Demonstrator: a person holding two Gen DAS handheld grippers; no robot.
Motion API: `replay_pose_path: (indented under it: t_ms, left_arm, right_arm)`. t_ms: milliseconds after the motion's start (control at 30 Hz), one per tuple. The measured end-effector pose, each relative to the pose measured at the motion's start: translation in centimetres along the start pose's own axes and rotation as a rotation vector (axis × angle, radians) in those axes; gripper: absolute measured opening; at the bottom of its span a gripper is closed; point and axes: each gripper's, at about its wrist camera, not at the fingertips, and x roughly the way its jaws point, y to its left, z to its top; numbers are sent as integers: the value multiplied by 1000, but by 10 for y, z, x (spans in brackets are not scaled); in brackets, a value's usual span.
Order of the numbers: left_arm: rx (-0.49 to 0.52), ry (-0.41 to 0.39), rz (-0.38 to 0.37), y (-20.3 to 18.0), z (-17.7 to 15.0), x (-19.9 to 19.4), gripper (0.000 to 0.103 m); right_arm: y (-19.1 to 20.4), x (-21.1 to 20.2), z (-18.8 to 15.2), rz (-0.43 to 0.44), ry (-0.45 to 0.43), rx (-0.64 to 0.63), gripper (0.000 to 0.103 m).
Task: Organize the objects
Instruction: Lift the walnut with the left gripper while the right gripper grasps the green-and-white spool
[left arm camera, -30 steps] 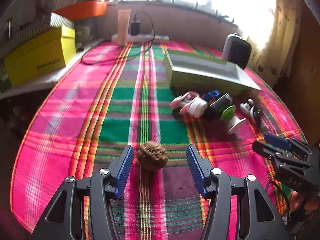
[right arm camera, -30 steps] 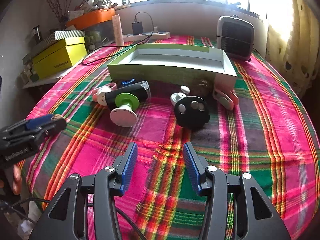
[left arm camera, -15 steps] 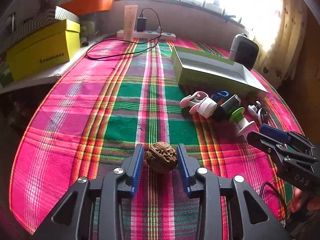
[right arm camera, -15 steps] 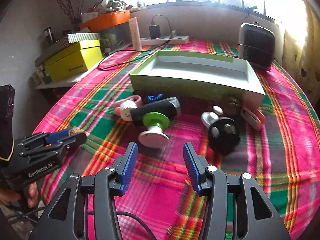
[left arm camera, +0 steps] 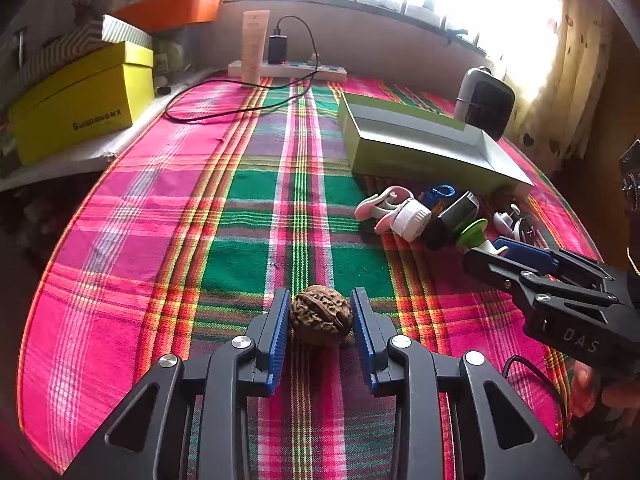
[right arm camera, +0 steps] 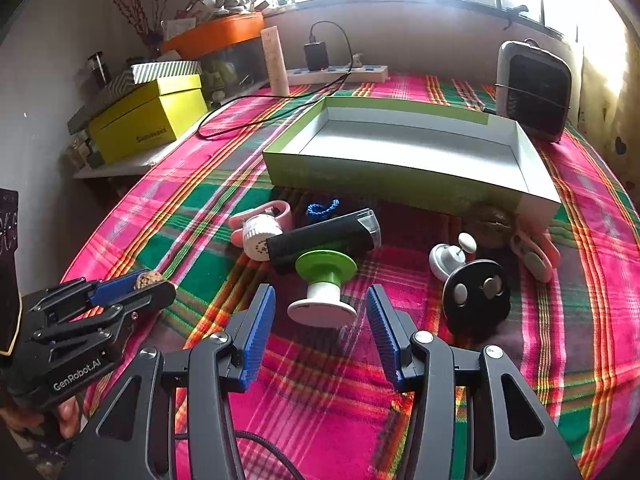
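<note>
Now the left hand-held gripper (left arm camera: pixel 321 322) has just been closing its ribbed blue pads onto a wrinkled brown walnut (left arm camera: pixel 321 320) that sits on the plaid-clothed counter (left arm camera: pixel 168 240), with bare cloth all around it. Off to its right, the right hand-held gripper (right arm camera: pixel 320 326) stands wide and empty above a green-and-white spool (right arm camera: pixel 323 288), near small plastic items clustered before the shallow green cardboard tray (right arm camera: pixel 360 184).

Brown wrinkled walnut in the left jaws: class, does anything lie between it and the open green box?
Mostly bare plaid cloth. The brown wrinkled walnut has a clear line to the open green box; the small-item cluster lies right of it.
</note>
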Motion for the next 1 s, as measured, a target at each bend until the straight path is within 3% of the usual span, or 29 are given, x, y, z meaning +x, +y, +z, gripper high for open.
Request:
replay_pose_path:
  t_ms: [167, 267, 1000]
  left_arm:
    - [7, 6, -16, -4, 3, 3, 29]
    - [16, 8, -24, -8, 4, 5, 29]
    - [50, 11, -68, -23, 18, 6, 29]
  right_arm:
    - [-1, 3, 0, 2, 11, -1, 47]
    - [-1, 3, 0, 7, 14, 0, 35]
    - [-8, -10, 0, 37, -25, 11, 35]
